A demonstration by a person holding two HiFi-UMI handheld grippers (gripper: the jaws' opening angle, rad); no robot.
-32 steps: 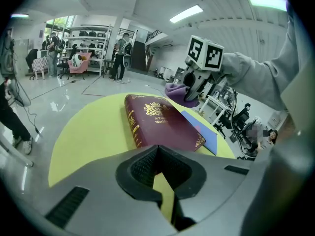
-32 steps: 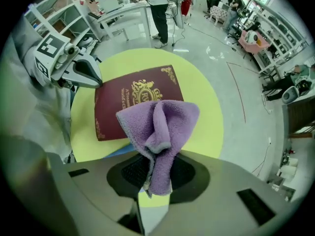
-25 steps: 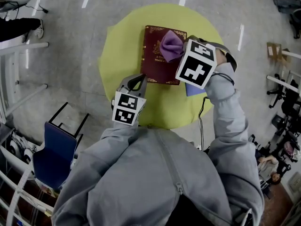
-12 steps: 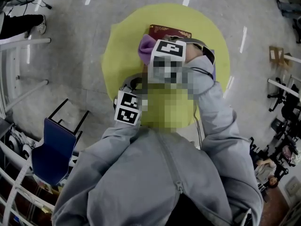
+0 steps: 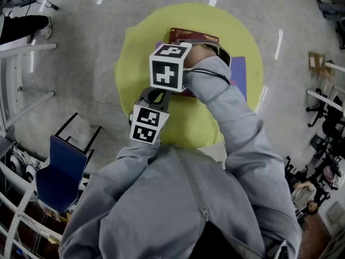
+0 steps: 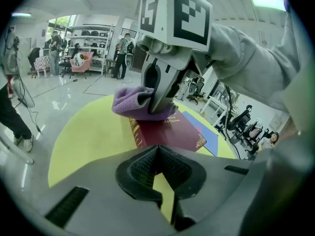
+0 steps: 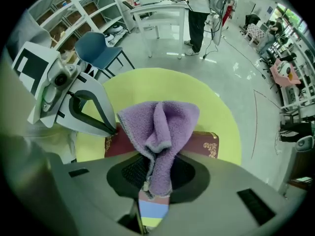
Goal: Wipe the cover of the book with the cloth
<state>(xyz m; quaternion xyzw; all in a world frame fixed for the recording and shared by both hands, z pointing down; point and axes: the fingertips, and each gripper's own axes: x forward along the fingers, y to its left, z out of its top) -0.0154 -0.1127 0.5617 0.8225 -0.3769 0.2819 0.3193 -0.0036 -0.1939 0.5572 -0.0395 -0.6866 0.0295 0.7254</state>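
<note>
A maroon book [image 6: 170, 134] with gold trim lies on the round yellow table [image 5: 135, 53]. In the head view only its far edge [image 5: 197, 36] shows past my right arm. My right gripper [image 7: 155, 178] is shut on a purple cloth [image 7: 157, 127]. It holds the cloth [image 6: 138, 104] down on the book's far left part. My left gripper [image 5: 156, 95] is shut with nothing in it. Its tip [image 7: 112, 128] rests at the book's near left corner.
A blue-purple sheet [image 5: 239, 74] lies under the book on its right side. A blue chair [image 5: 62, 171] stands left of the table, and white rails run along the left edge. People, office chairs and shelves stand farther off in the room.
My right gripper has carried the cloth leftward across the cover, from the book's right side to its left. The left gripper has stayed at the book's corner.
</note>
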